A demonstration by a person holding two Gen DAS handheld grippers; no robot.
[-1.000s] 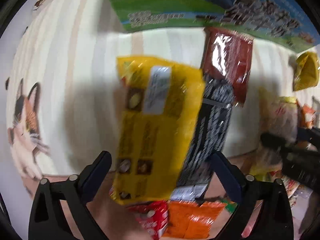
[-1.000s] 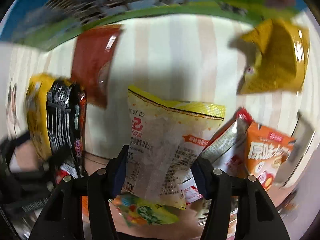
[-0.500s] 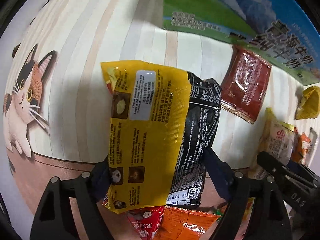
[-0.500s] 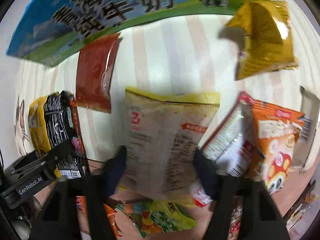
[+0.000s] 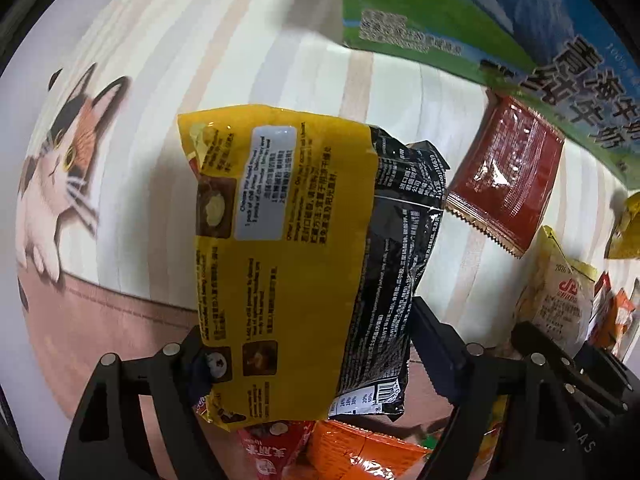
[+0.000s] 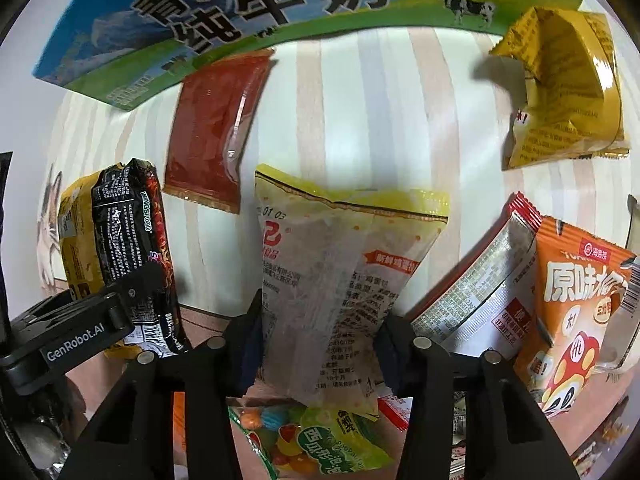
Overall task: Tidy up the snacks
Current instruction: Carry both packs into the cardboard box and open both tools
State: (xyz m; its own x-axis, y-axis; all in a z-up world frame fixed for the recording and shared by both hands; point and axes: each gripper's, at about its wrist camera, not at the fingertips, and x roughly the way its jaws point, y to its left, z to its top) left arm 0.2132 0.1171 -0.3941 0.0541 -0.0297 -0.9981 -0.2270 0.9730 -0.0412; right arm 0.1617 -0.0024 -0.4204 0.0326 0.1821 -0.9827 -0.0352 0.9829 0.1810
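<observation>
Between the fingers of the left claw [image 5: 308, 356], the yellow noodle pack [image 5: 280, 264] and black noodle pack [image 5: 396, 280] stay pinched together, now sharper and nearer the cat drawing [image 5: 60, 176] than a second ago. The right claw [image 6: 320, 336] still grips a pale egg-snack bag [image 6: 340, 280] above the desk [image 6: 380, 112]. "GenRobot.AI" and "PAKISFOOD" seem readable; the milk carton [image 6: 260, 4] shows Chinese characters.

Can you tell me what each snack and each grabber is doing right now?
left gripper: shut on yellow and black packs
yellow pack: held up
black pack: held behind the yellow pack
right gripper: shut on pale pack
pale pack: held up
red sachet: lying flat
crumpled yellow bag: lying on the cloth
</observation>
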